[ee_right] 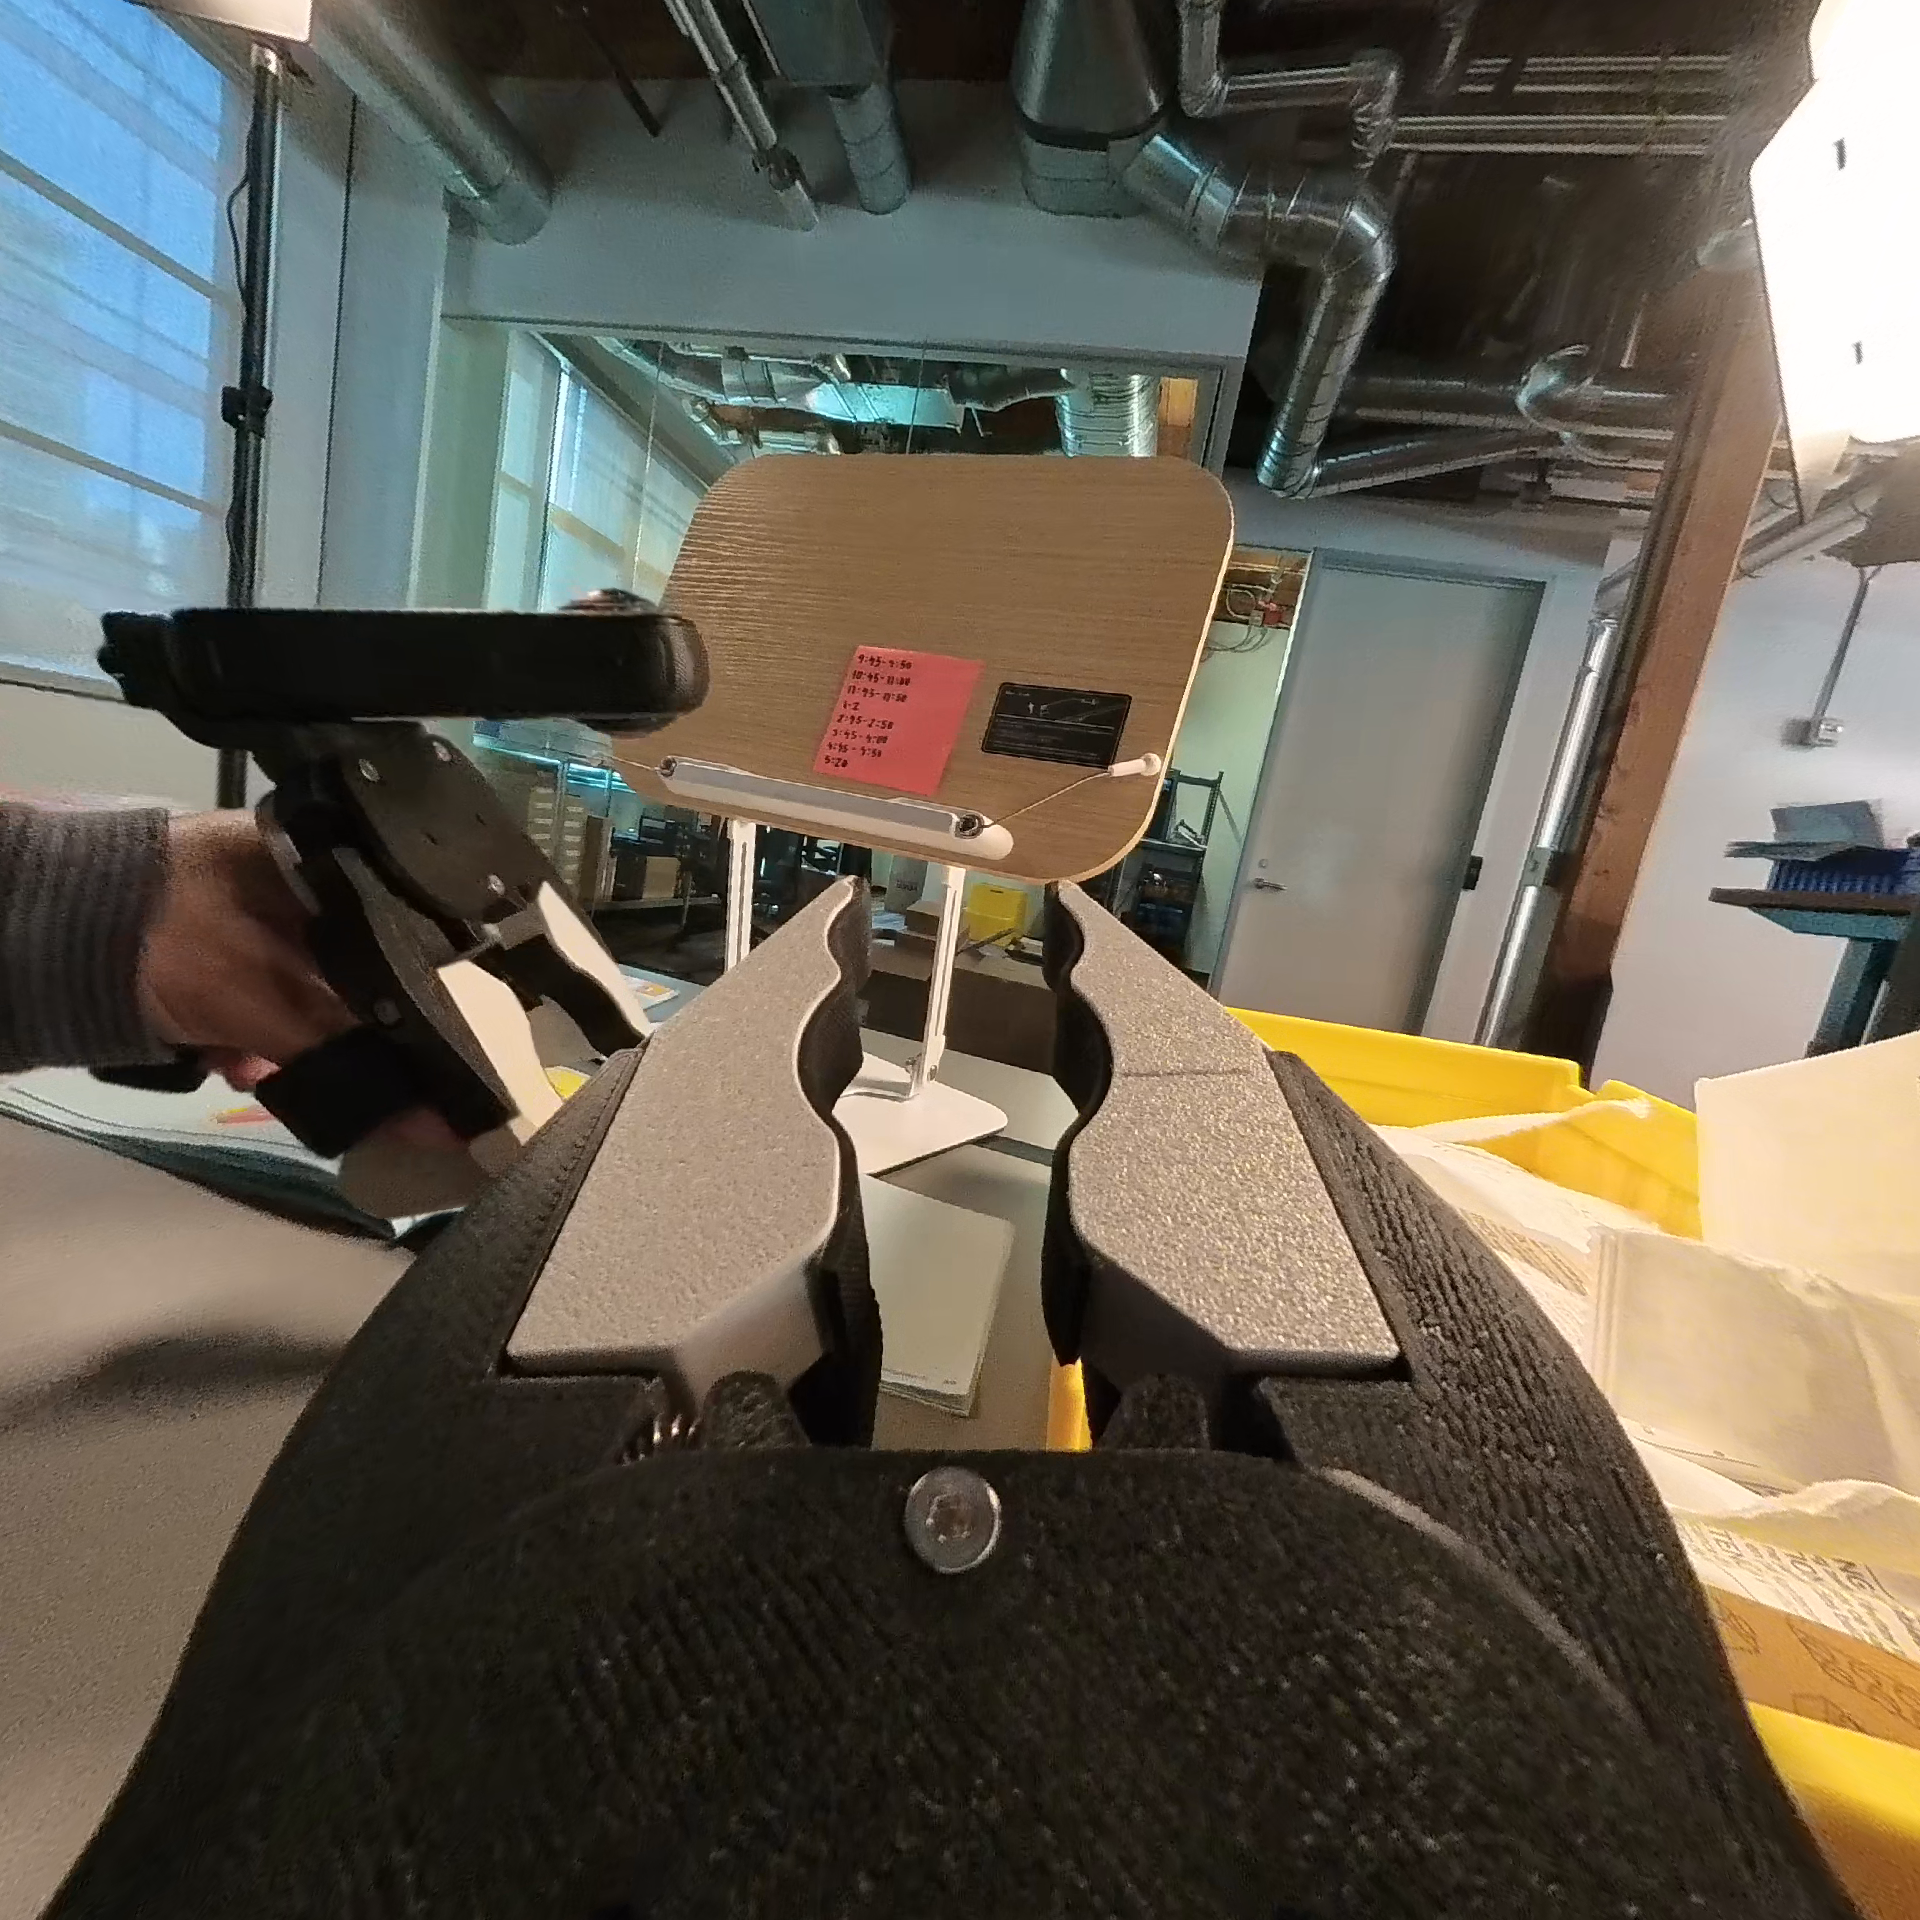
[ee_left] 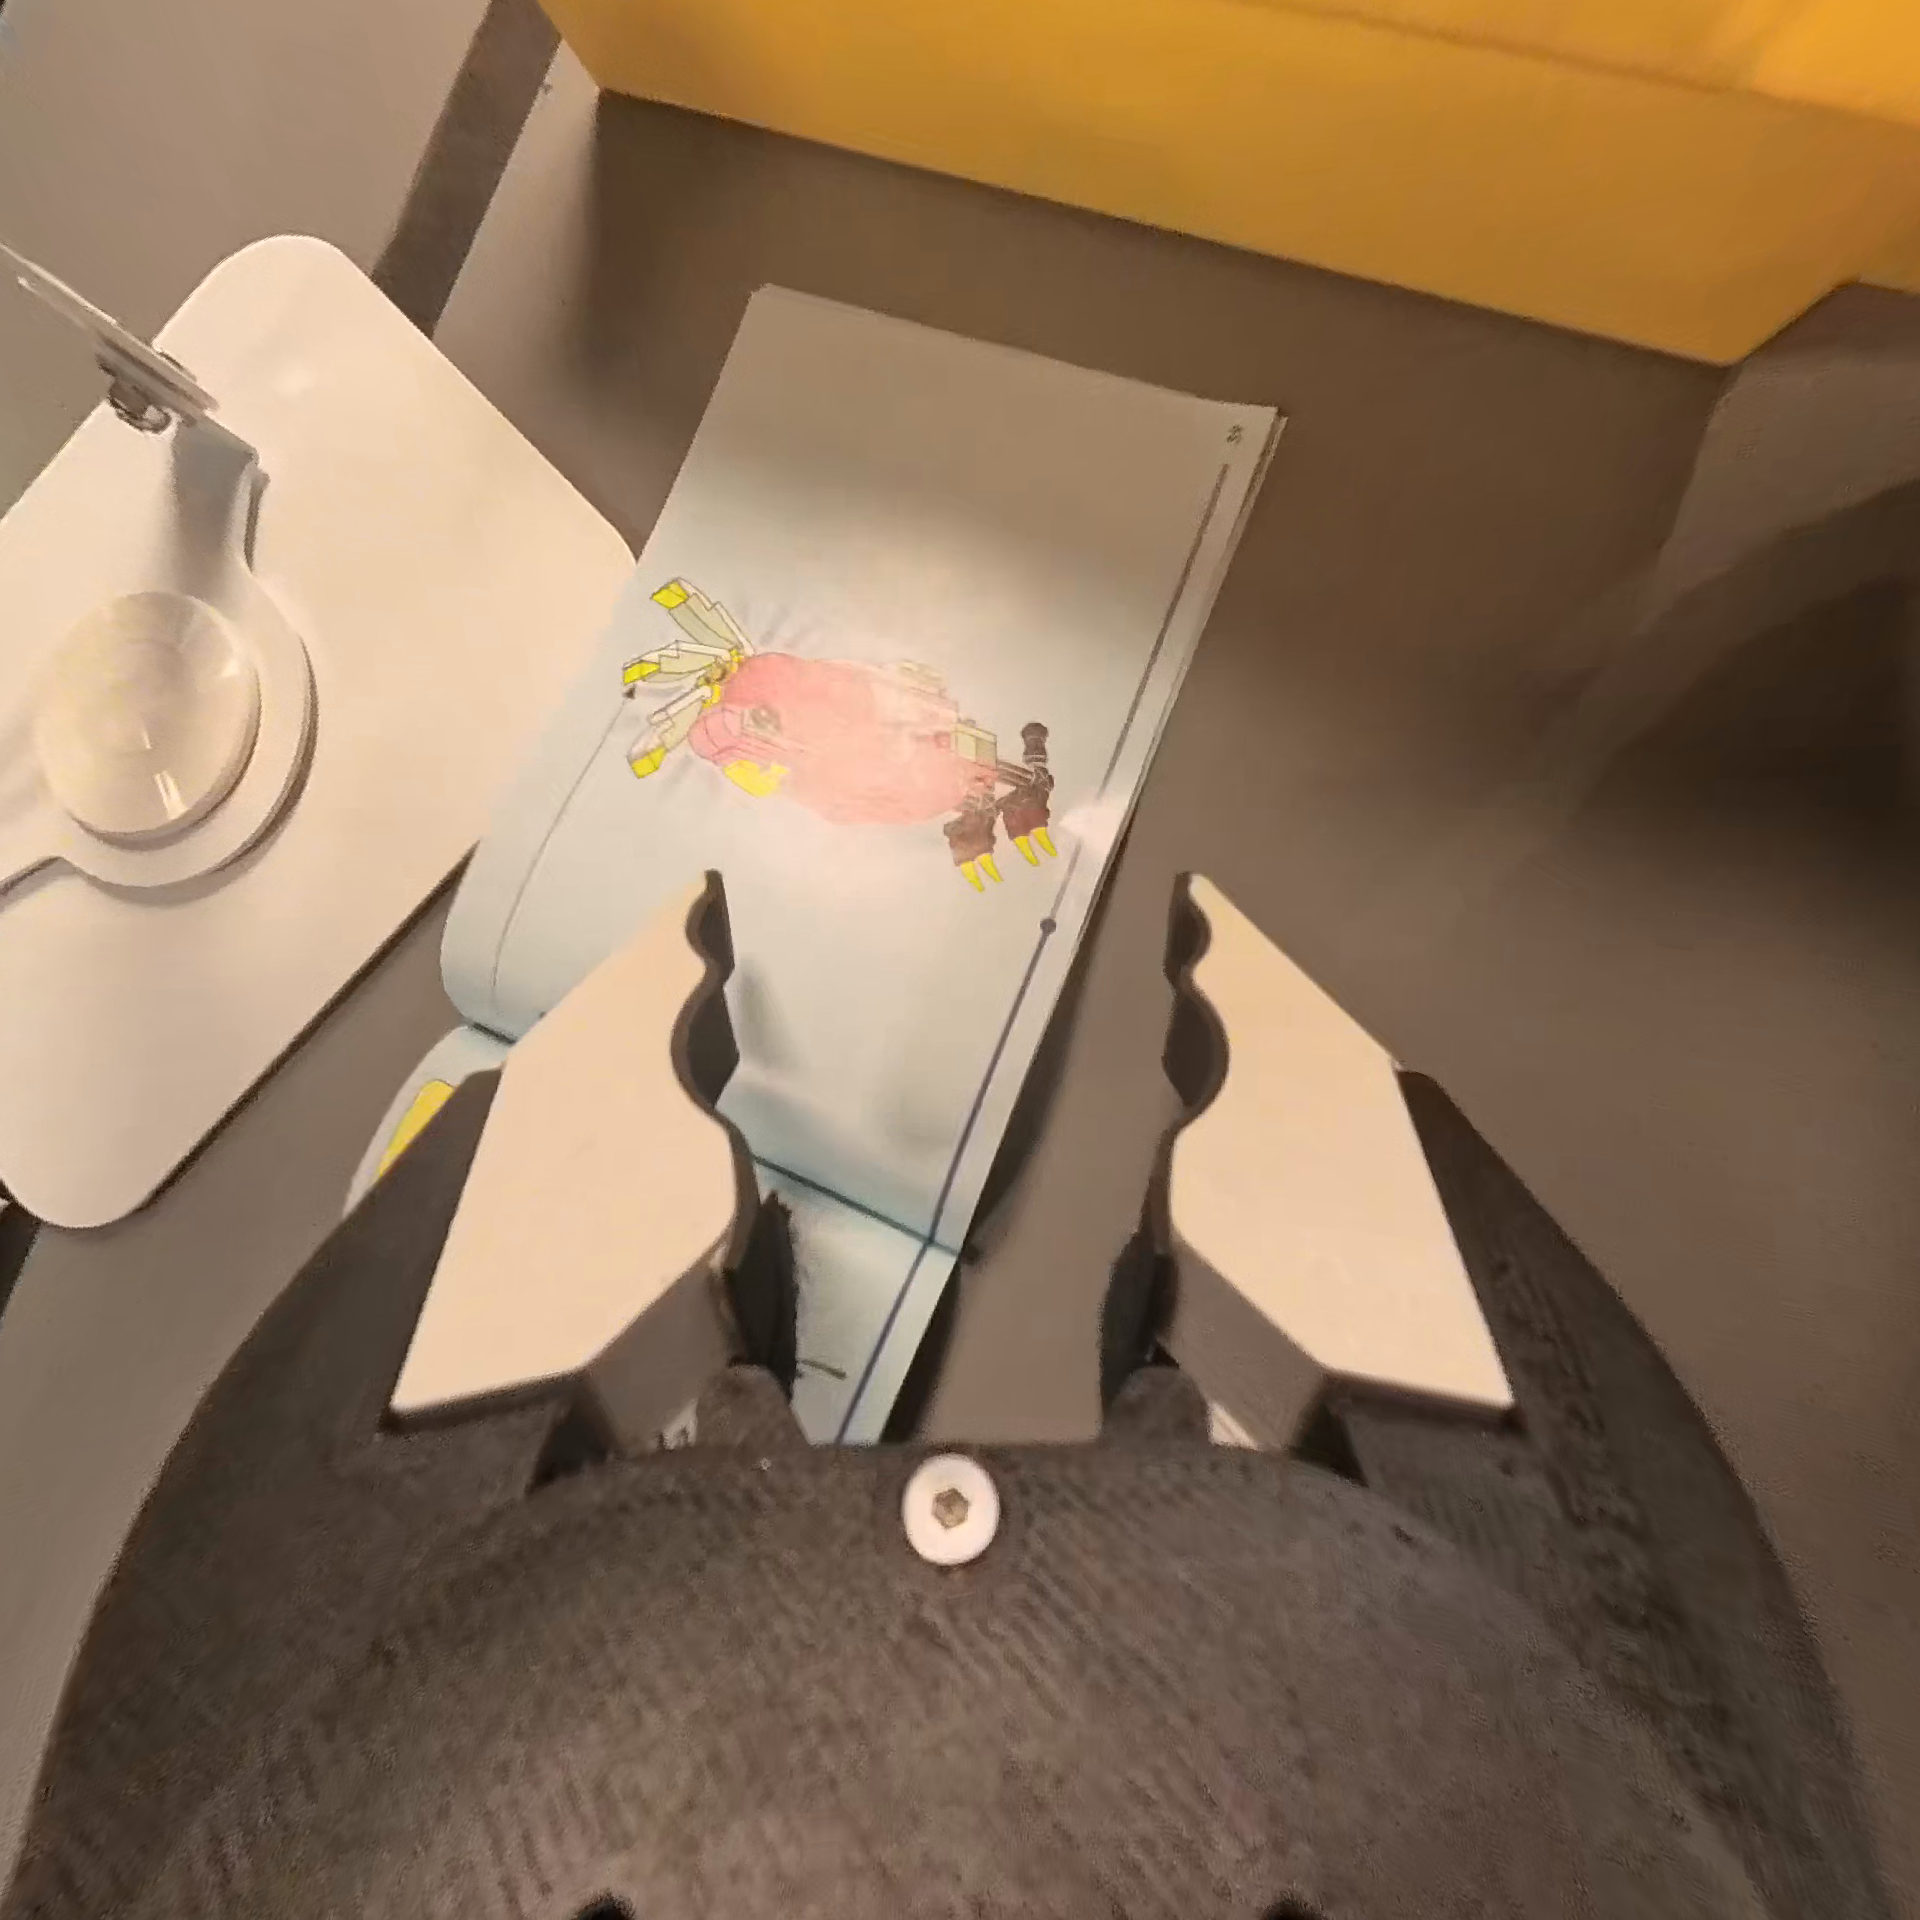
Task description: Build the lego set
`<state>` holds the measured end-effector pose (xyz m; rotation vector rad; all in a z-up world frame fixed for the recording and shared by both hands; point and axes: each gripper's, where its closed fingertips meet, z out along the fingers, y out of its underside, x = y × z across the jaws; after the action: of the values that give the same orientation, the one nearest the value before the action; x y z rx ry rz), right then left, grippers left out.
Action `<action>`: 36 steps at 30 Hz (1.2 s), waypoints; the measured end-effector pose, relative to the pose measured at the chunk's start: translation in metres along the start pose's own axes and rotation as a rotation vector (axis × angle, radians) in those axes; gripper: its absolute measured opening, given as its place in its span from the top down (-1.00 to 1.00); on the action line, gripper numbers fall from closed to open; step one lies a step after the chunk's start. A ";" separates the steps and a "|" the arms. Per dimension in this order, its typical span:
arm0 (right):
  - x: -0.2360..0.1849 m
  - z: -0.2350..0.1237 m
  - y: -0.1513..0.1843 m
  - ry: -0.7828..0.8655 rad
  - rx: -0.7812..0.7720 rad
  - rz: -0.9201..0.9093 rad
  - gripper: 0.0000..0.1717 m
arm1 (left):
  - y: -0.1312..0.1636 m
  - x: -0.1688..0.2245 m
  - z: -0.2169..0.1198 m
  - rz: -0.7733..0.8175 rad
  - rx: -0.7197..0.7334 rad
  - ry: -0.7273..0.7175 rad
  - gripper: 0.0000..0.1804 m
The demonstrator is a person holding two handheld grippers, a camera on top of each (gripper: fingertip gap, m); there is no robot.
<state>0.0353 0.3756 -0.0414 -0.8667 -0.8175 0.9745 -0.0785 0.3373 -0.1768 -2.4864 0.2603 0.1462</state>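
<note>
A: What containers do you see, and what is in them?

B: There is a yellow bin (ee_right: 1455, 1101) at the right side of the right wrist view. It holds white papers (ee_right: 1714, 1340) and a piece of brown cardboard (ee_right: 1849, 1683). In the left wrist view the same yellow bin (ee_left: 1195, 156) shows at the top, but its inside is not visible there.

A: And what stands around?

B: A stand with a wooden board (ee_right: 935, 665) is behind the right gripper (ee_right: 956, 914). On the board are a pink note (ee_right: 896, 717) and a black label (ee_right: 1055, 719). The white base (ee_left: 260, 665) of the stand lies on the grey table (ee_left: 1455, 935), just beside the booklet (ee_left: 883, 644), and it covers the booklet's left edge. A closed white booklet (ee_right: 935, 1299) lies on the table between the right gripper's fingers, lower down.

A: How does the open booklet look?

B: It lies open and flat on the table, pale blue, with a drawing of a pink and yellow brick model. The page curls at the near left corner.

A: And the grippers?

B: The left gripper (ee_left: 951, 894) is spread wide above the booklet's right edge and holds nothing. A hand (ee_right: 208, 966) holds it. The right gripper's jaws stand a little apart, with only air between them.
</note>
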 end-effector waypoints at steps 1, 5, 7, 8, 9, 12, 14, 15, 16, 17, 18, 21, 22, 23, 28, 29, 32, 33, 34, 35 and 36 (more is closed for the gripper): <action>0.000 0.000 0.000 0.000 0.000 0.000 0.64 | -0.001 -0.001 0.001 0.013 -0.002 -0.015 0.10; 0.000 0.000 0.001 -0.003 -0.002 0.003 0.64 | -0.005 0.006 0.004 0.057 0.012 0.021 0.49; 0.000 0.001 0.001 -0.003 -0.004 0.005 0.64 | -0.004 0.016 0.005 0.098 0.005 0.077 0.60; 0.000 0.001 0.001 -0.003 -0.004 0.006 0.64 | -0.003 0.017 0.006 0.111 -0.007 0.084 0.61; 0.000 0.001 0.001 -0.003 -0.005 0.006 0.64 | -0.001 0.018 0.006 0.124 -0.017 0.084 0.61; 0.000 0.001 0.002 -0.004 -0.008 0.007 0.65 | 0.001 0.015 0.009 0.149 -0.040 0.054 0.62; 0.000 0.001 0.003 -0.006 -0.013 0.012 0.66 | 0.002 0.012 0.009 0.161 -0.053 0.027 0.65; 0.000 0.001 0.003 -0.006 -0.014 0.012 0.66 | 0.003 0.010 0.009 0.176 -0.058 0.009 0.76; 0.000 0.001 0.003 -0.006 -0.015 0.011 0.66 | 0.003 0.005 0.008 0.193 -0.060 -0.028 0.82; 0.000 0.001 0.003 -0.007 -0.015 0.010 0.66 | 0.003 0.000 0.007 0.211 -0.064 -0.068 0.87; -0.001 0.001 0.003 -0.007 -0.015 0.010 0.66 | 0.004 -0.004 0.006 0.223 -0.070 -0.101 0.90; -0.001 0.001 0.003 -0.007 -0.016 0.009 0.67 | 0.005 0.001 0.007 0.211 -0.075 -0.076 0.74; -0.001 0.001 0.003 -0.007 -0.016 0.008 0.67 | 0.004 0.005 0.008 0.191 -0.064 -0.047 0.68; -0.001 0.001 0.003 -0.007 -0.016 0.008 0.66 | 0.002 0.009 0.009 0.170 -0.049 -0.017 0.63; -0.001 0.001 0.003 -0.009 -0.017 0.008 0.66 | -0.001 0.012 0.012 0.089 -0.034 0.042 0.43; -0.002 0.001 0.003 -0.010 -0.018 0.006 0.66 | 0.001 0.011 0.013 0.093 -0.042 0.036 0.44; -0.002 0.002 0.004 -0.013 -0.021 0.007 0.66 | 0.004 0.009 0.015 0.100 -0.056 0.019 0.47; -0.002 0.002 0.004 -0.013 -0.022 0.007 0.66 | 0.003 0.009 0.015 0.091 -0.048 0.021 0.47; -0.002 0.002 0.004 -0.014 -0.022 0.008 0.66 | 0.002 0.008 0.015 0.079 -0.040 0.025 0.46; -0.002 0.002 0.004 -0.014 -0.023 0.009 0.66 | 0.001 0.008 0.015 0.065 -0.028 0.030 0.46; -0.002 0.002 0.004 -0.014 -0.023 0.010 0.66 | 0.000 0.007 0.015 0.047 -0.017 0.033 0.46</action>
<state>0.0314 0.3752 -0.0447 -0.8854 -0.8387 0.9823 -0.0727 0.3454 -0.1897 -2.5022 0.3333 0.1278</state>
